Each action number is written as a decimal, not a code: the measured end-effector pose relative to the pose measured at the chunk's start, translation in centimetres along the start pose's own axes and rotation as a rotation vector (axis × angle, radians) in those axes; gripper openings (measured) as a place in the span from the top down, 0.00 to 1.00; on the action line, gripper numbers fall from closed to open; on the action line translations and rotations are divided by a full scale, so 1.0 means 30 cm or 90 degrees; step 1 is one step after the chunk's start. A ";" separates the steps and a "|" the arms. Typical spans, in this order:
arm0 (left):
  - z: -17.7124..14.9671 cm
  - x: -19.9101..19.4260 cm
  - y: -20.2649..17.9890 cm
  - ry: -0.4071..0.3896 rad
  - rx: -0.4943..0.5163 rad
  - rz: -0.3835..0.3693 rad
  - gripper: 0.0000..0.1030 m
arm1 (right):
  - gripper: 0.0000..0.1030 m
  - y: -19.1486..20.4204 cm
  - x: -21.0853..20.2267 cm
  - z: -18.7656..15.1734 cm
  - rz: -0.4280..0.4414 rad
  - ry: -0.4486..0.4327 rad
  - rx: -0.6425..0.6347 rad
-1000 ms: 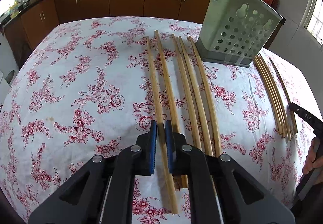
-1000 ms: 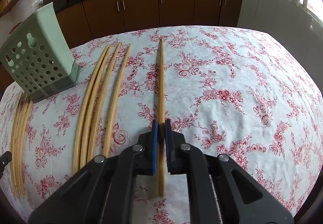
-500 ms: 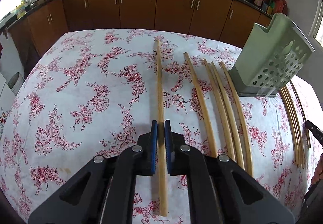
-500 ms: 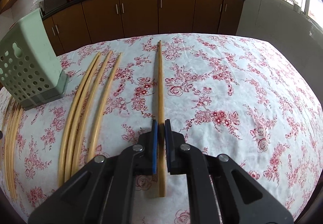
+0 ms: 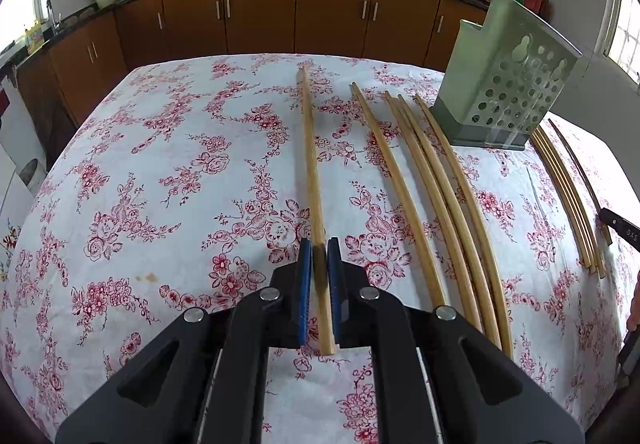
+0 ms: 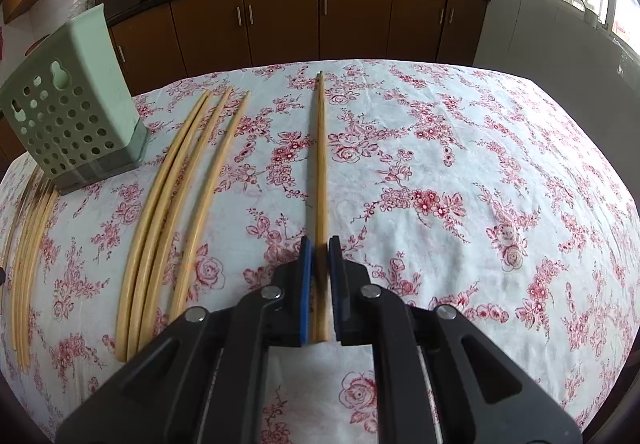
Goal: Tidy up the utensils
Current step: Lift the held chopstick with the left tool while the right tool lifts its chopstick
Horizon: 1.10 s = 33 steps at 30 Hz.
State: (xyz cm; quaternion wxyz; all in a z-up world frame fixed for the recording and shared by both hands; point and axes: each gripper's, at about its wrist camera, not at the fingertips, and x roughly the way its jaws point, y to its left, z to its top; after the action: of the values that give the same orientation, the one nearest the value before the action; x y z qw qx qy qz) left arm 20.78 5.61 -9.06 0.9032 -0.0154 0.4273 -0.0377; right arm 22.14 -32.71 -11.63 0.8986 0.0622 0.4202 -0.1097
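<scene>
The left gripper (image 5: 319, 244) is pinching one chopstick (image 5: 311, 164) between its blue-padded fingers (image 5: 305, 284), the stick running forward over the bench (image 5: 160, 172). The right gripper (image 6: 319, 242) is likewise gripping a chopstick (image 6: 321, 148) between its fingers (image 6: 305, 284). Just beyond, four loose chopsticks (image 5: 440, 196) are lying side by side on the floral cloth, seen also from the right wrist (image 6: 176, 204). Farther back, the green perforated utensil holder (image 5: 504, 84) is standing upright, with a further bundle of chopsticks (image 5: 568, 196) lying beside it. Brown cabinets (image 5: 260, 16) are lining the far wall.
</scene>
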 end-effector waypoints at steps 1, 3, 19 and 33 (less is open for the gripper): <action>-0.003 -0.003 0.002 0.000 -0.002 -0.001 0.91 | 0.89 0.002 -0.005 -0.008 0.000 0.000 -0.001; -0.011 -0.013 0.007 0.000 -0.004 -0.001 0.91 | 0.89 0.000 -0.013 -0.016 0.004 0.000 0.000; 0.044 -0.210 0.048 -0.088 -0.014 0.005 0.93 | 0.92 -0.053 -0.263 0.031 0.026 -0.121 0.006; 0.148 -0.348 0.067 -0.185 -0.034 -0.008 0.93 | 0.61 -0.101 -0.138 0.018 0.000 -0.034 -0.006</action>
State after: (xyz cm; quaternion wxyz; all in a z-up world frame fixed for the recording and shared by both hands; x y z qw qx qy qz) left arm 17.72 8.44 1.66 0.9546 -0.0474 0.2926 -0.0291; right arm 19.21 -35.16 -8.16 0.9098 0.0549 0.3965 -0.1096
